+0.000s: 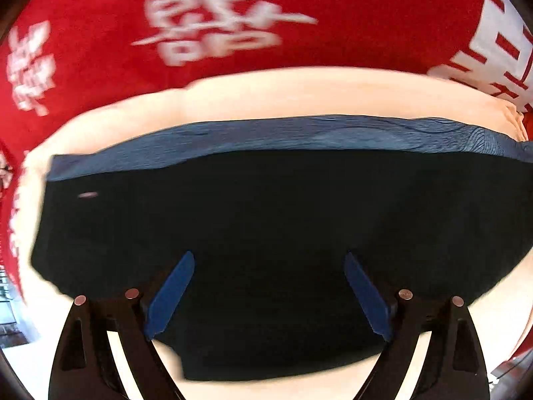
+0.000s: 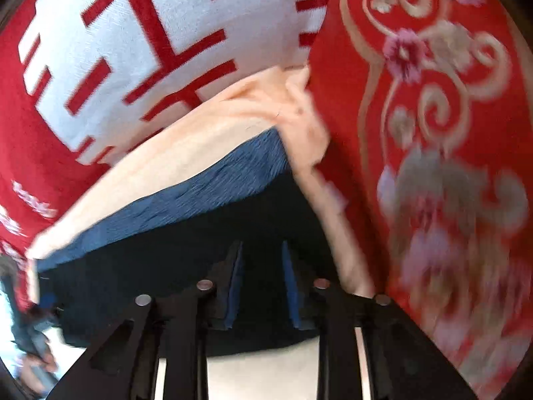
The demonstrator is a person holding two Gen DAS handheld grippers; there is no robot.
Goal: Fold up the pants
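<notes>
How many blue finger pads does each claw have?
2 each. Left claw: one pad lower left, one lower right, wide apart over the dark pants. Right claw: two close together.

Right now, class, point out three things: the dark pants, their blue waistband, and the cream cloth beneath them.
dark pants (image 1: 283, 213), left wrist view, middle of the dark fabric.
blue waistband (image 2: 186, 200), right wrist view, middle of the ribbed band.
cream cloth (image 1: 293, 95), left wrist view, strip beyond the waistband.

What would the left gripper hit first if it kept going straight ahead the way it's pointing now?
Most likely the dark pants. The left gripper has its fingers spread wide, with the dark fabric filling the space ahead. Beyond it lie the blue waistband and cream cloth. Depth is uncertain.
</notes>
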